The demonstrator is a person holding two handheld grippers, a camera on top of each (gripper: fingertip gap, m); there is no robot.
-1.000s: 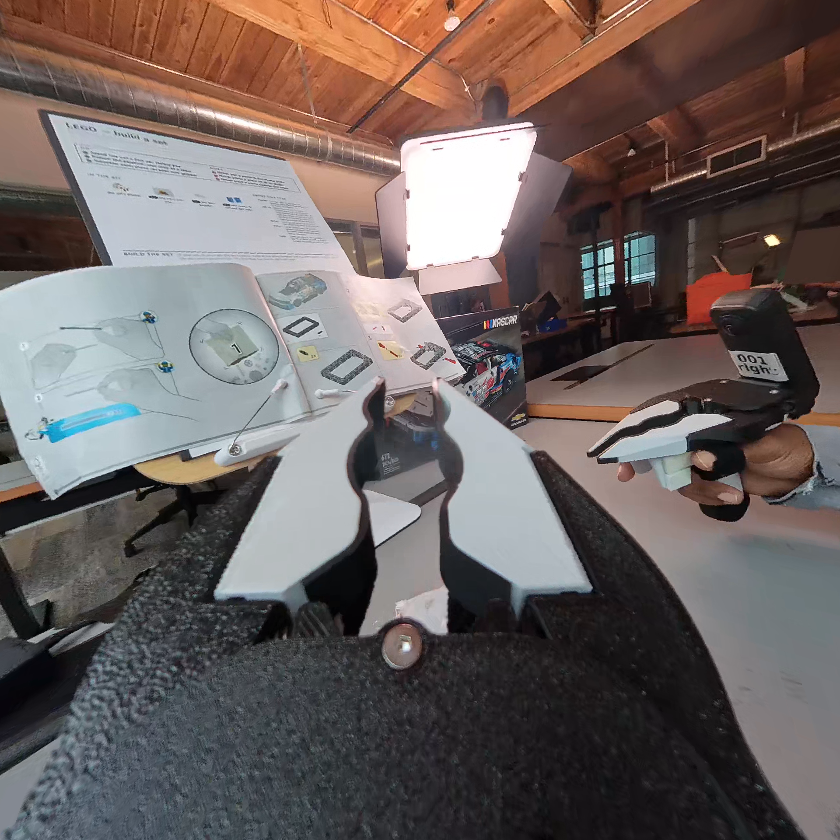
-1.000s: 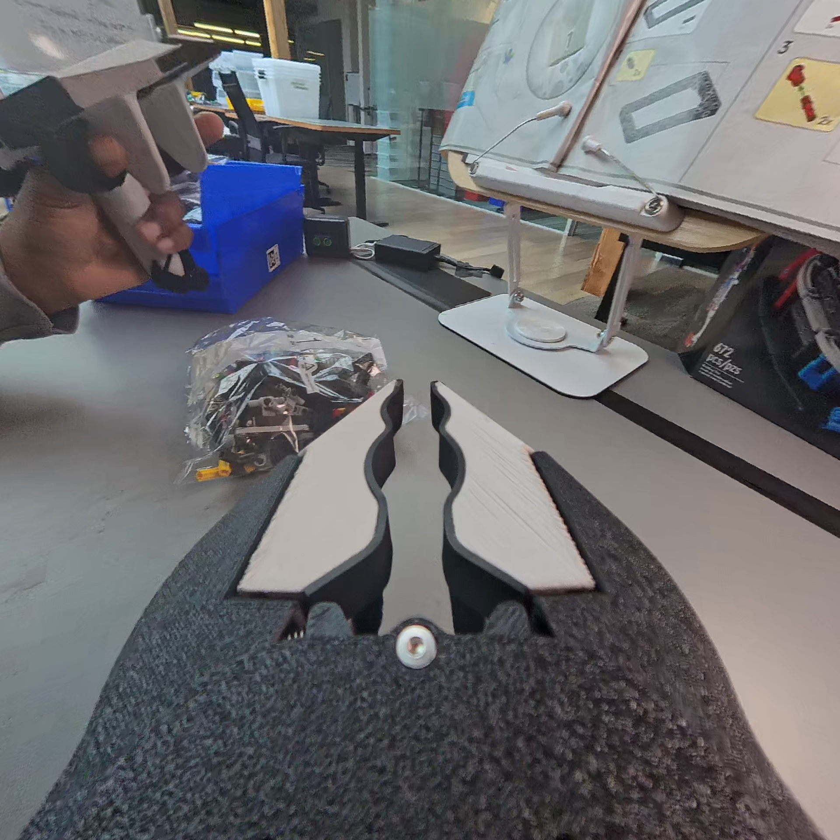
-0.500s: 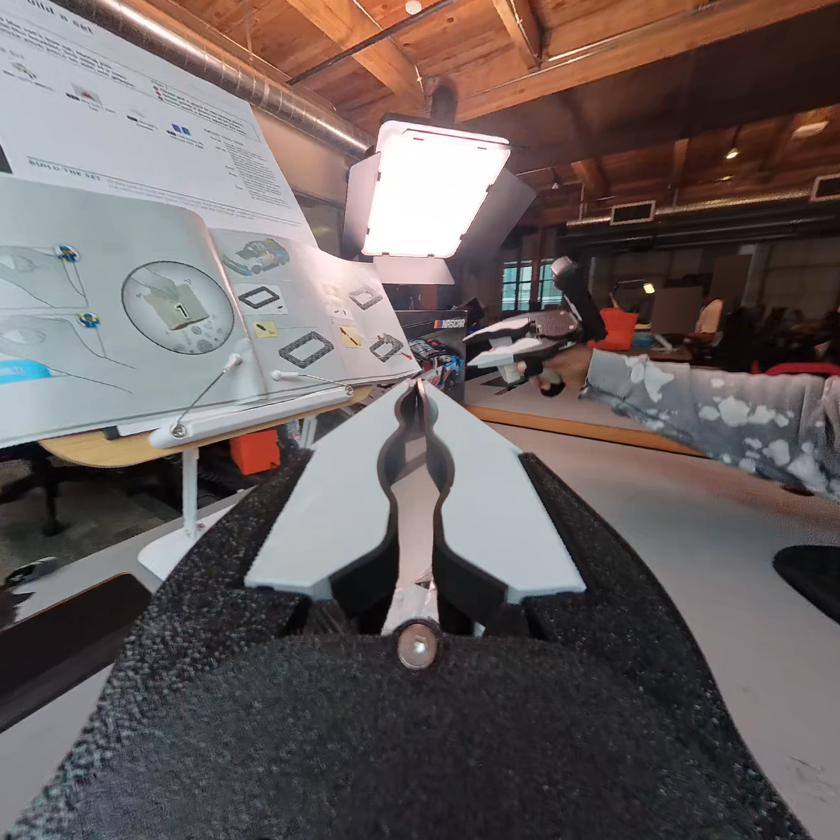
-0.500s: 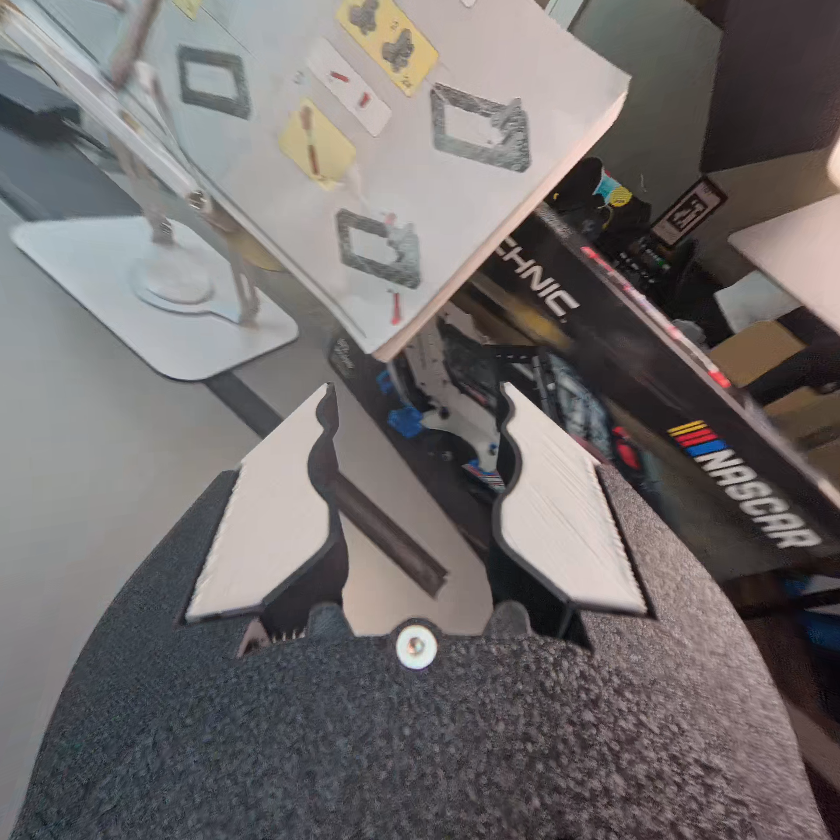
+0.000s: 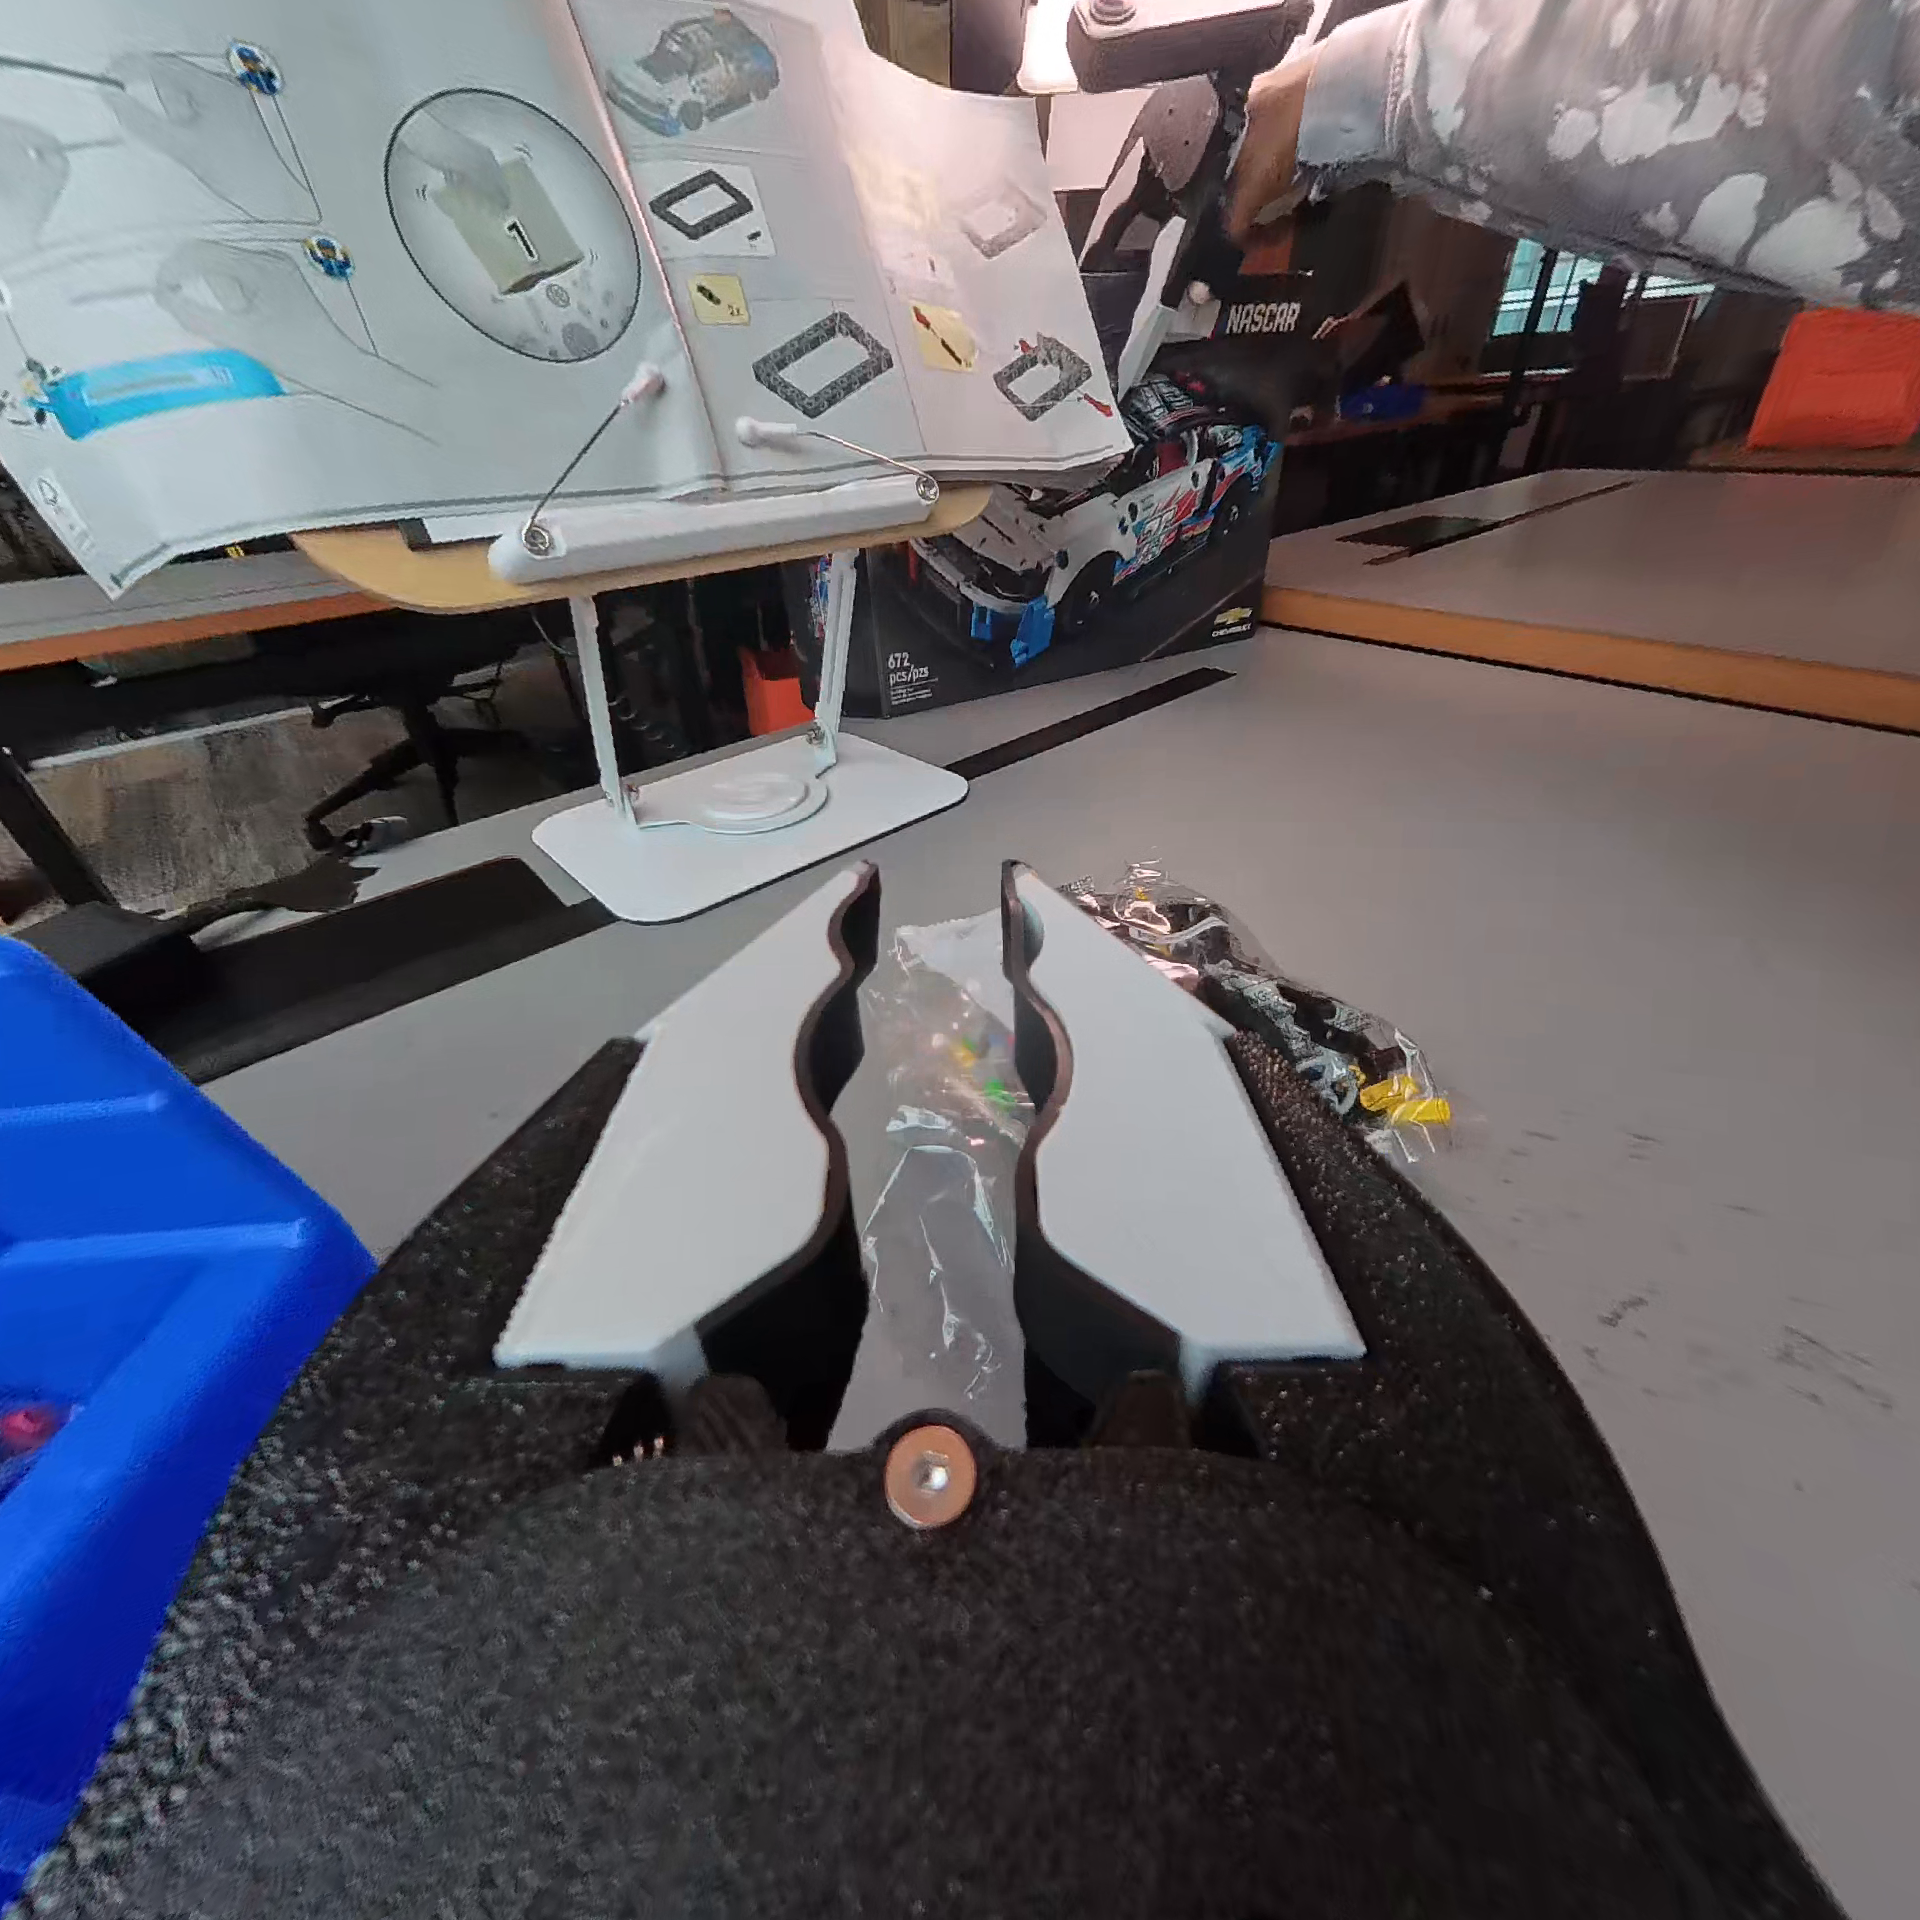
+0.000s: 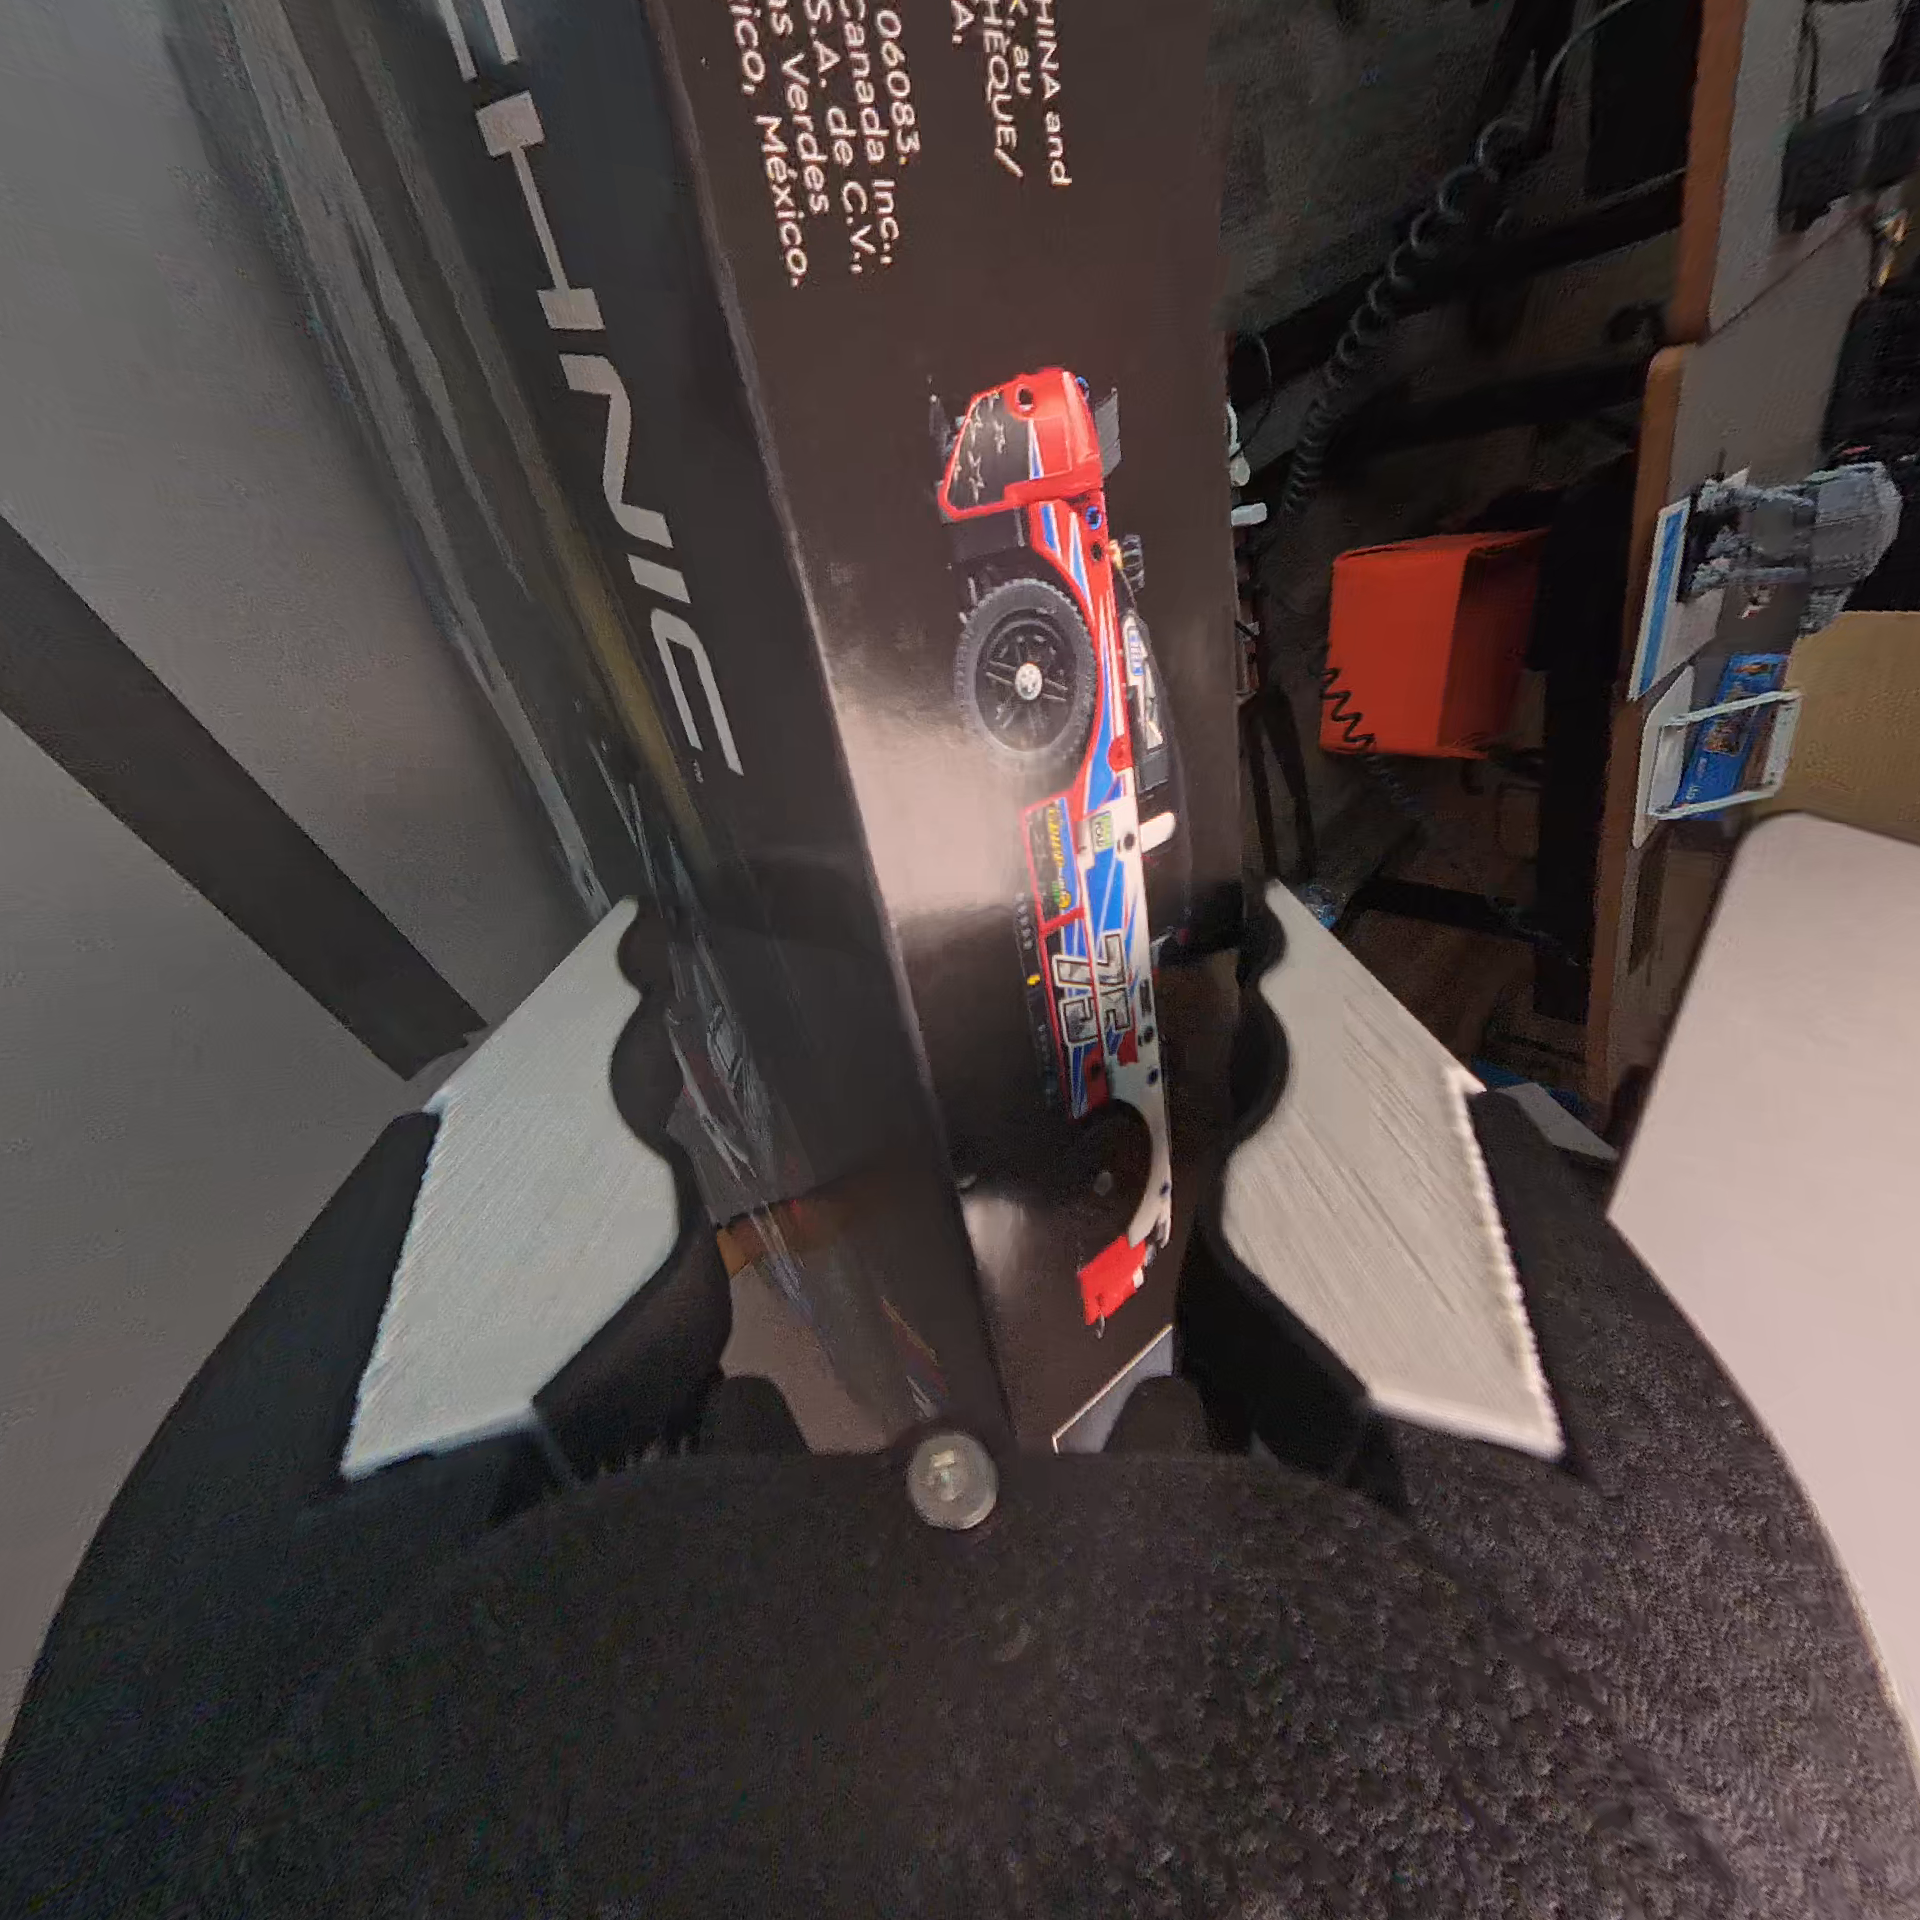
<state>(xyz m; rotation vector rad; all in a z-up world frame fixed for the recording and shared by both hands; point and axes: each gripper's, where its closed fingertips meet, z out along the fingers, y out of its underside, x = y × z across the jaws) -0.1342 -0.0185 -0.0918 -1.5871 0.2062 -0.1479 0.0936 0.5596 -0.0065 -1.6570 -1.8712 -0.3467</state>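
My left gripper (image 5: 940,883) is open a little and hangs low over the grey table (image 5: 1558,935). A clear plastic bag of small bricks (image 5: 1288,1018) lies under and between its fingers, spreading to the right. My right gripper (image 6: 951,904) is wide open. Its fingers stand on either side of the narrow edge of a black toy-car box (image 6: 935,520); I cannot tell if they touch it. In the left wrist view the box (image 5: 1091,582) stands behind the booklet stand, and a mottled sleeve (image 5: 1558,125) reaches to its top.
An open instruction booklet (image 5: 520,260) rests on a white stand (image 5: 748,821) just beyond the bag. A blue bin (image 5: 125,1299) sits close at my left. A black strip (image 5: 1091,717) crosses the table. Another table and an orange bin (image 5: 1839,384) are farther back. Tip to tip, the grippers are about 65 cm apart.
My left gripper tipped down from the booklet and lamp to the bag and opened from shut. My right gripper moved to the box and opened wider, with the box now between its fingers.
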